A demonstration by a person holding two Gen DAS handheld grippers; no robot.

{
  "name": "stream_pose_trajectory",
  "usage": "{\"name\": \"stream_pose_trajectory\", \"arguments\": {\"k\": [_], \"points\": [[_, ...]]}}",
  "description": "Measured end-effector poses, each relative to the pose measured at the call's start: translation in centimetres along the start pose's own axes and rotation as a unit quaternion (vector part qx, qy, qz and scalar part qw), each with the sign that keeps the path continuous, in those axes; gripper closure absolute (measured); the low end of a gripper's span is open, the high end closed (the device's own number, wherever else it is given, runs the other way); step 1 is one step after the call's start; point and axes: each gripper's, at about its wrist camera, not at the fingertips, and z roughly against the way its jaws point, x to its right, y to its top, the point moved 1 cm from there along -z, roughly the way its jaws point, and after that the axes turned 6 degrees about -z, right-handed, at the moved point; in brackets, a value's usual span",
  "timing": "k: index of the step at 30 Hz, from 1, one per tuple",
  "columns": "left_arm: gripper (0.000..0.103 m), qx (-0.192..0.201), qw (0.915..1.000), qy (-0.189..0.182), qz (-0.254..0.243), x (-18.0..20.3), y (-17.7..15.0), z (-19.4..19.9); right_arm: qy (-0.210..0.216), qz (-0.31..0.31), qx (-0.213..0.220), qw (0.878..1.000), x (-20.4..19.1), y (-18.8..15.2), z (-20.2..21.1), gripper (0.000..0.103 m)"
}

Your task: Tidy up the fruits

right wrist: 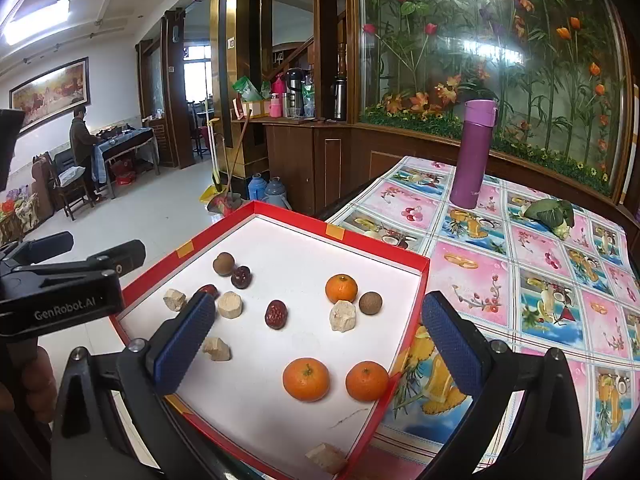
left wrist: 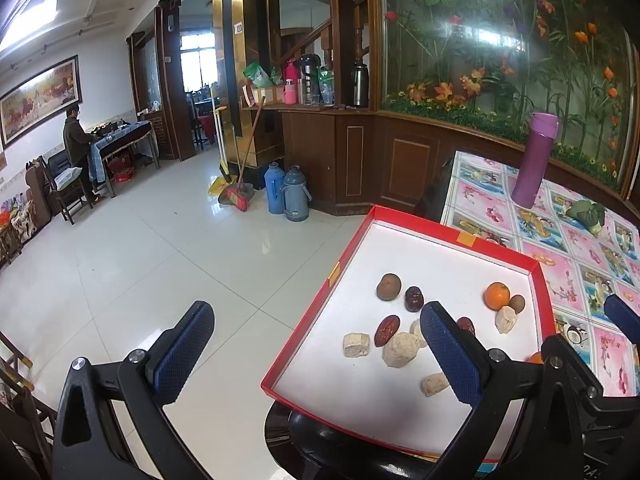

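Observation:
A red tray [left wrist: 310, 312] [right wrist: 296, 218] with a white floor lies at the table's corner. It holds three oranges [right wrist: 306, 379], brown longans [right wrist: 370, 303], dark red dates [right wrist: 276, 314] and several beige chunks [right wrist: 342, 315]. My left gripper [left wrist: 316, 352] stands open astride the tray's left rim; one finger hangs over the floor, the other above a date [left wrist: 387, 330] and chunks [left wrist: 400, 349]. My right gripper [right wrist: 320, 344] is open above the tray's near part, with two oranges between its fingers but below them. Neither gripper holds anything.
The tray sits on a fruit-print tablecloth [right wrist: 540, 280], with a purple flask [right wrist: 474, 152] and a leafy green bundle [right wrist: 548, 214] farther back. The left gripper's body [right wrist: 60, 280] shows beside the tray. Thermoses [left wrist: 286, 194] and a broom stand on the tiled floor; a person [left wrist: 76, 140] stands far left.

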Motion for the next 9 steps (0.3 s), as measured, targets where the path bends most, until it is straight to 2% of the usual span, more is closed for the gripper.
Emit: {"name": "stream_pose_trajectory", "arguments": {"k": [9], "points": [[0.000, 0.003, 0.9996, -0.029, -0.005, 1.0, 0.2, 0.5, 0.003, -0.015, -0.002, 1.000, 1.1, 0.0, -0.1, 0.000]]}}
